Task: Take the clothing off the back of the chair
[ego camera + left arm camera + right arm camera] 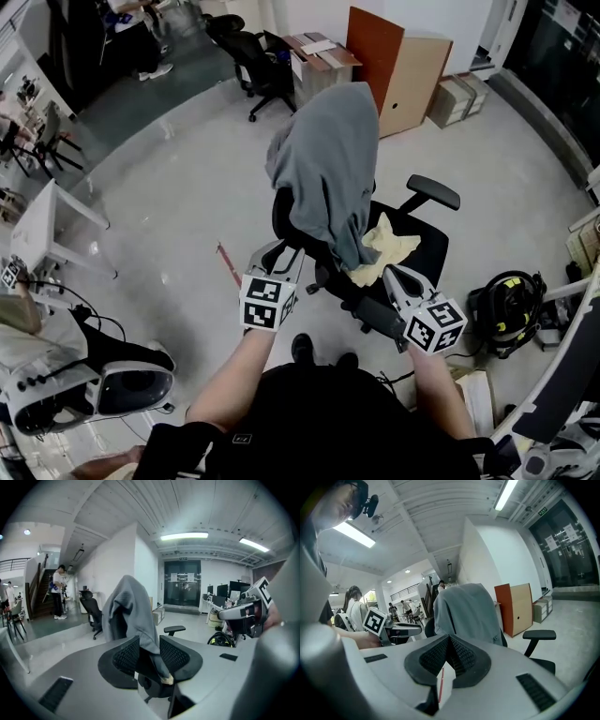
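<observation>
A person stands over a black office chair (417,246) on the pale floor (169,206) with both bare forearms held forward and low, a gripper at the end of each. The left gripper (277,257) points toward the rear of the chair back, and its marker cube faces up at the camera. Its jaws stand partly apart and hold nothing. In the left gripper view the draped cloth shows through the gap between them, well beyond the pads. The right gripper (392,275) reaches in beside the seat's near edge, level with its partner. Its jaws are pressed fully together and are empty.

The grey clothing (328,159) hangs over the top of the chair back, covering it like a hood and trailing down toward the seat. Neither gripper touches it.

By count there are two grippers and one grey garment. One pale yellow cloth (389,246) lies crumpled on the seat, just below the garment's hem. Two office chairs are in sight, the second one (262,70) standing well apart near the far wall. One wooden cabinet (398,75) stands beyond the draped chair, and one black and yellow machine (511,305) sits on the floor off the person's right side
</observation>
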`<state>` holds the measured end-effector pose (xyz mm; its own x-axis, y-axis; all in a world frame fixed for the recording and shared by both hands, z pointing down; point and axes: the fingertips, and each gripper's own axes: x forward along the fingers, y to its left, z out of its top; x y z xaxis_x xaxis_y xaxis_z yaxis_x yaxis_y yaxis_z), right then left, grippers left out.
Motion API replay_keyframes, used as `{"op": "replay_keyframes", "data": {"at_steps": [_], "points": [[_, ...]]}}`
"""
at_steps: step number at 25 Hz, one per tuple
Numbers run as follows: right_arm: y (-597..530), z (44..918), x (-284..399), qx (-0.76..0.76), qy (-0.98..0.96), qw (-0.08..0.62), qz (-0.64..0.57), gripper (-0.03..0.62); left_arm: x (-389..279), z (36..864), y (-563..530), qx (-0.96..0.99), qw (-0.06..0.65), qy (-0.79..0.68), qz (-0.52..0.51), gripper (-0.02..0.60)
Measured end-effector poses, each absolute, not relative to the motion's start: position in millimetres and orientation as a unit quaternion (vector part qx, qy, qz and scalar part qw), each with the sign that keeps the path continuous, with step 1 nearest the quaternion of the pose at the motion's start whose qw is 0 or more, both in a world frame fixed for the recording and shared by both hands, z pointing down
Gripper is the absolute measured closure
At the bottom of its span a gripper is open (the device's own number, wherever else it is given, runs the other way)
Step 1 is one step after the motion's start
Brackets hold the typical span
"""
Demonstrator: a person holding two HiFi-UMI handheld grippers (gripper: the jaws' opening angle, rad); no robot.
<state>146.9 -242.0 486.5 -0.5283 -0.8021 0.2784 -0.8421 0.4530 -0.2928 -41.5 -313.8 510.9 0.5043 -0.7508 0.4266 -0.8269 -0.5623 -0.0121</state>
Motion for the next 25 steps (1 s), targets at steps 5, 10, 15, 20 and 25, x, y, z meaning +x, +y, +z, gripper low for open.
{"op": "replay_keyframes", "data": {"at_steps": [5, 10, 15, 20, 25], "points": [[-261.4, 482.5, 117.6, 0.481, -0.853, 0.057, 0.196, 0.579, -61.9, 527.3, -330.2, 0.856, 0.116, -0.463, 0.199, 0.429], [-265.2, 474.8, 96.4, 0.492, -0.848, 0.062, 0.189, 0.579, -73.9, 531.5, -340.0, 0.859, 0.114, -0.455, 0.203, 0.475], [-282.8, 482.8, 93.1, 0.505, -0.839, 0.073, 0.190, 0.579, -85.1, 537.7, -358.4, 0.865, 0.111, -0.447, 0.198, 0.546], [-320.5, 486.2, 101.5, 0.510, -0.837, 0.073, 0.186, 0.579, -92.5, 541.0, -389.1, 0.856, 0.107, -0.465, 0.199, 0.543], [-365.2, 490.8, 120.5, 0.499, -0.843, 0.088, 0.180, 0.577, -95.8, 540.4, -427.8, 0.840, 0.110, -0.488, 0.209, 0.543]]}}
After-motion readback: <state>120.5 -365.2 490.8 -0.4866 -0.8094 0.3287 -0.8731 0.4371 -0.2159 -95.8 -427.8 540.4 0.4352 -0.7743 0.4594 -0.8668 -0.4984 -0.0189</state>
